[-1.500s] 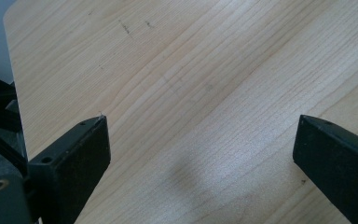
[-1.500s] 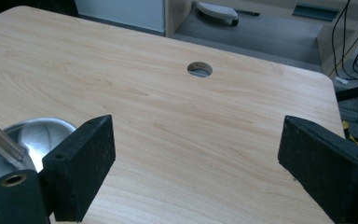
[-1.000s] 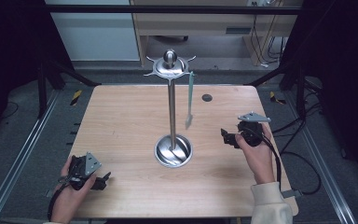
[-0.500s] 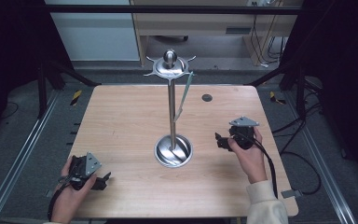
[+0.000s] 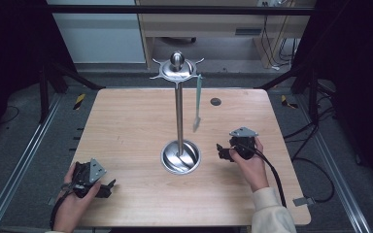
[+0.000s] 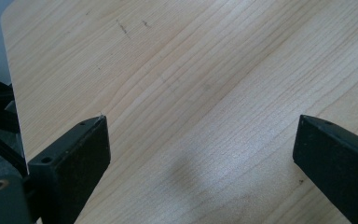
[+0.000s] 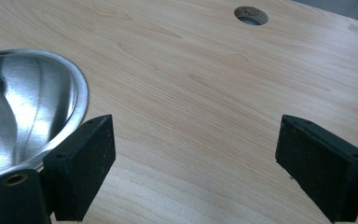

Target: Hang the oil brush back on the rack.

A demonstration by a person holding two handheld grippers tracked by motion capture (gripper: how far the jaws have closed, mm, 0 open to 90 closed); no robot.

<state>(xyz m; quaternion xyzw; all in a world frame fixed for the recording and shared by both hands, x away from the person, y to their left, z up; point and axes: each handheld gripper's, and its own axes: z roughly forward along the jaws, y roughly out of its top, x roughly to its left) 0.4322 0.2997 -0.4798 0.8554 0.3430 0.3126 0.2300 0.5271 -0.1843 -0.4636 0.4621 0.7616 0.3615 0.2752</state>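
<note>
Two tools rest low on the wooden surface [image 5: 126,126], both wide open and empty. Right tool [image 5: 226,152] sits just beside the steel stand's round base [image 5: 180,157], which lies toward its left jaw; the hanging utensil [image 5: 197,103] dangles upright above. Left tool [image 5: 104,188] is well apart.

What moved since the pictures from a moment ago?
The right tool slid down the table toward the person and a little closer to the metal stand, its jaws open and empty. The left tool stayed at the near left corner, open too. The stand and the pale strip hanging from its top kept their places. Nothing was picked up or dropped.
</note>
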